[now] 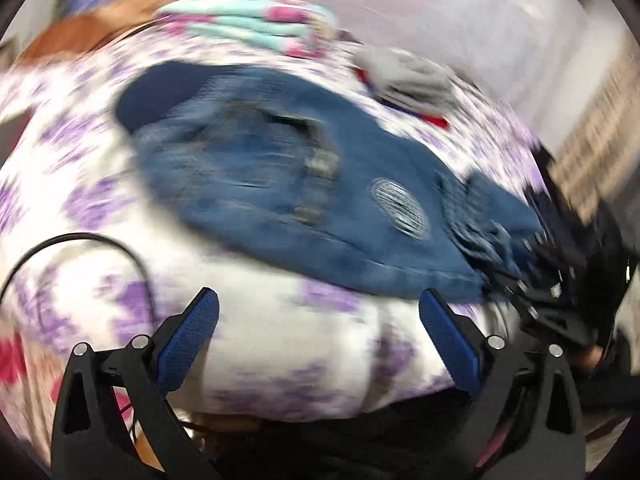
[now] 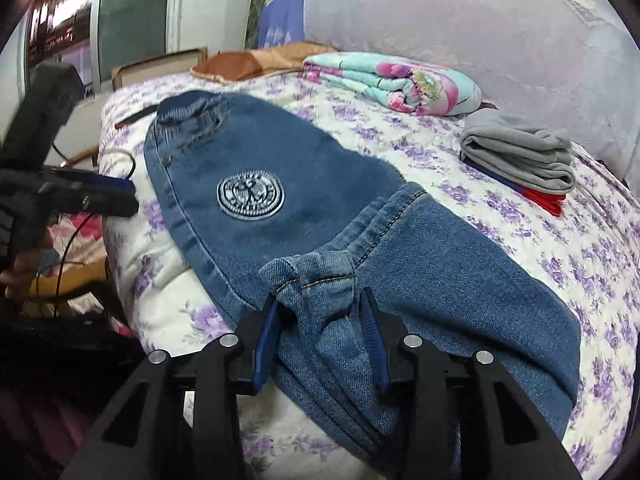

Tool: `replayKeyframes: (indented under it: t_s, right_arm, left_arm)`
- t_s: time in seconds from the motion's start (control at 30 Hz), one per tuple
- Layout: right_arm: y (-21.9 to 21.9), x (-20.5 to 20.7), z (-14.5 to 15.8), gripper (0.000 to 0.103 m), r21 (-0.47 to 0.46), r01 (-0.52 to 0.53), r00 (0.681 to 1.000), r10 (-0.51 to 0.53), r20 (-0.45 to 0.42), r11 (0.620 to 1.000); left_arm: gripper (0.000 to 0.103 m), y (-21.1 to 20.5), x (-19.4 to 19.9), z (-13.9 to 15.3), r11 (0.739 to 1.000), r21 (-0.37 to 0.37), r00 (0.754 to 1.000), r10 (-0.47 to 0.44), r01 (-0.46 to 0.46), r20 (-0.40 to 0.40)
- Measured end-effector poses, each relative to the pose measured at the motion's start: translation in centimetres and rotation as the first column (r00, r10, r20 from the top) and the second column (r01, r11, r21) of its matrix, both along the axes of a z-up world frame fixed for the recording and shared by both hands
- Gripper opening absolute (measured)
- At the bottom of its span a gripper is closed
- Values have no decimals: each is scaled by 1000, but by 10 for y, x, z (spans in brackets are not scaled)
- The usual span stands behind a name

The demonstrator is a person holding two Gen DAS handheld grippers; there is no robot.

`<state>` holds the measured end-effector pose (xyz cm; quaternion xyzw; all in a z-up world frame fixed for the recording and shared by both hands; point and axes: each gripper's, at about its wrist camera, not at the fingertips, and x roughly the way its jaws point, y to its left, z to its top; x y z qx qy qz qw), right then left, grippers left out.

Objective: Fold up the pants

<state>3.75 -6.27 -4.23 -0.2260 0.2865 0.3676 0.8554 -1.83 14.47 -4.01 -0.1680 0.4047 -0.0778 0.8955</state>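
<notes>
Right tool [image 2: 320, 320], jaws narrowed on the hem of the jeans [image 2: 312, 184] lying on the bed [image 2: 520, 216], has one leg doubled toward 12 o'clock; left tool [image 1: 319, 332] wide, empty; further folds remain.

No text can be read. The round white patch [image 2: 251, 197] on the jeans [image 2: 360, 240] carries lettering around its rim, too small to make out; in the left wrist view it is blurred.
</notes>
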Motion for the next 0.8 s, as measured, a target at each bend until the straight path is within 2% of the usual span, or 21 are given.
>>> replayKeyframes:
  t_s: [0.07,0.1,0.13,0.2,0.23,0.33,0.37,0.57,0.63,0.67,0.7,0.77,0.8]
  right_arm:
    - [-2,-3,5,44,34,-10,1000,10,5,999]
    - [-4,-5,7,51,51,-15,1000,14,7,999]
    - [-7,-8,12,62,90,-28,1000,27,13,996]
    - [-14,-18,21,69,149,-44,999,39,37,988]
    - [-15,-20,25,69,166,-53,998,47,43,985]
    - [-23,-27,30,69,196,-57,997,48,52,979]
    - [-26,-26,28,69,198,-49,998,40,46,979]
    - [-50,-20,21,69,242,32,999,-37,14,970]
    - [-63,-18,21,69,277,68,997,-76,16,959]
    - [-71,-16,21,69,299,89,995,-98,13,950]
    - [-78,-13,22,69,321,108,993,-117,8,941]
    - [-95,-6,20,69,369,157,986,-163,-13,916]
    - [-103,-3,19,69,394,173,984,-177,-28,903]
  left_arm:
    - [98,18,4,-2,997,-57,998,55,-56,-6]
    - [98,22,7,-2,994,-91,998,65,-65,-1]
    - [98,24,13,-1,991,-111,997,79,-78,10]
    - [98,25,23,0,989,-116,995,92,-88,31]
    - [98,26,30,0,987,-124,994,104,-99,36]
    - [98,40,56,-5,960,-239,987,155,-142,37]
    - [98,43,63,-6,954,-255,984,172,-156,40]
    - [97,37,84,-2,948,-245,972,226,-204,67]
    - [79,40,74,0,938,-262,961,259,-227,95]
    - [63,43,69,2,935,-263,957,273,-239,101]
    - [54,45,65,5,934,-266,955,276,-240,108]
    - [47,46,57,14,935,-261,951,280,-239,133]
    - [34,43,55,18,939,-246,949,282,-242,143]
